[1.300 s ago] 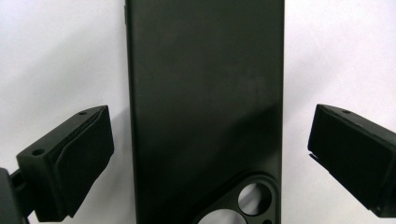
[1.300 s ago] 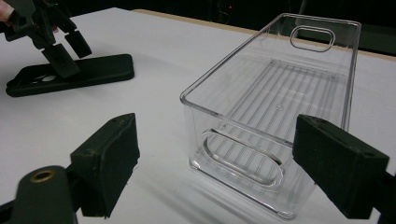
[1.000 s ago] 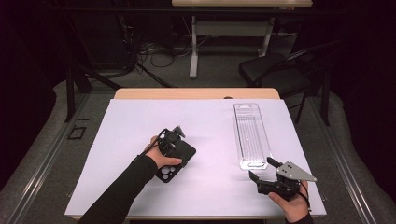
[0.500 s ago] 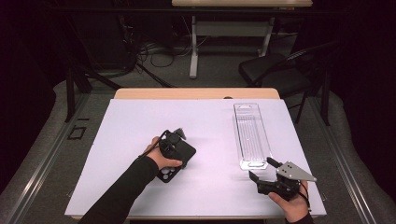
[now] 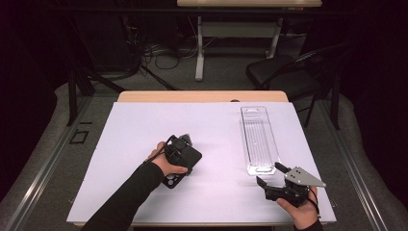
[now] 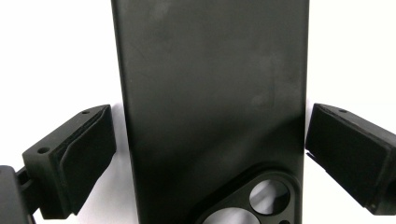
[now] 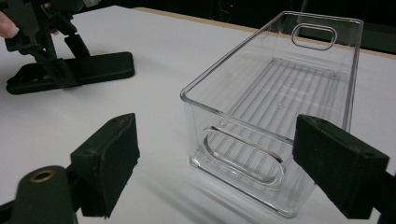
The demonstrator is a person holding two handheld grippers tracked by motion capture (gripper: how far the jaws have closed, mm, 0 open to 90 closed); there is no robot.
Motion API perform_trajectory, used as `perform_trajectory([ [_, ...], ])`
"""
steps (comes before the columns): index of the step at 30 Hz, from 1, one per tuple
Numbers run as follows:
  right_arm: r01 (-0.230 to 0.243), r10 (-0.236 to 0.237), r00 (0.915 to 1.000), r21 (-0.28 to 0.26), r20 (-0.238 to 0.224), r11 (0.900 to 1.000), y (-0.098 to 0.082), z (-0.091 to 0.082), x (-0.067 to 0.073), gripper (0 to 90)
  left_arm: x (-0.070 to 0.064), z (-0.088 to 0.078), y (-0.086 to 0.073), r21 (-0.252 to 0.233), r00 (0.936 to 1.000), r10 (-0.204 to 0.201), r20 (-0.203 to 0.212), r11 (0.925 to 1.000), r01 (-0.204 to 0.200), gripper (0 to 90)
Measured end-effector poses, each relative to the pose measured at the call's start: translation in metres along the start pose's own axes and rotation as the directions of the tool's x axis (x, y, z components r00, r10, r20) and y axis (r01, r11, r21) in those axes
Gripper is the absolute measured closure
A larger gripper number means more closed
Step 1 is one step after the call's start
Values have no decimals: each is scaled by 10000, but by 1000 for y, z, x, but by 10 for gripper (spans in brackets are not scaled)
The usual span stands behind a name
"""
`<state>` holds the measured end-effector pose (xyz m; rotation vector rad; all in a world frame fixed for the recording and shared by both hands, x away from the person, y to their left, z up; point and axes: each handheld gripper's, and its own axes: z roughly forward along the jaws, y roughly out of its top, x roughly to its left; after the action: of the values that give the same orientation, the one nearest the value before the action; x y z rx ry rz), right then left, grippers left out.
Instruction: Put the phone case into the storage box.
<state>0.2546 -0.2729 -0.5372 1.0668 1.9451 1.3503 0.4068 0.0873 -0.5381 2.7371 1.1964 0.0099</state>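
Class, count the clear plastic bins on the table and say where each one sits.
1. The clear plastic bin lies lengthwise on the table's right half, empty, just beyond the open right gripper. Nothing suggests another is hidden.

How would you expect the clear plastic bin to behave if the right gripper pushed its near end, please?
The bin looks thin-walled and empty, so probably light; it would likely slide easily on the smooth white table. Long, low and flat-bottomed, it seems unlikely to tip.
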Motion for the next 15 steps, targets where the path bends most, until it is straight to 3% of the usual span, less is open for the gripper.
perform_trajectory([
  [15, -8, 8, 10000, 38, -43, 10000, 0, 0, 0, 140, -3, -2, -1, 212, 9996, -158, -226, 9996, 163, 75],
])
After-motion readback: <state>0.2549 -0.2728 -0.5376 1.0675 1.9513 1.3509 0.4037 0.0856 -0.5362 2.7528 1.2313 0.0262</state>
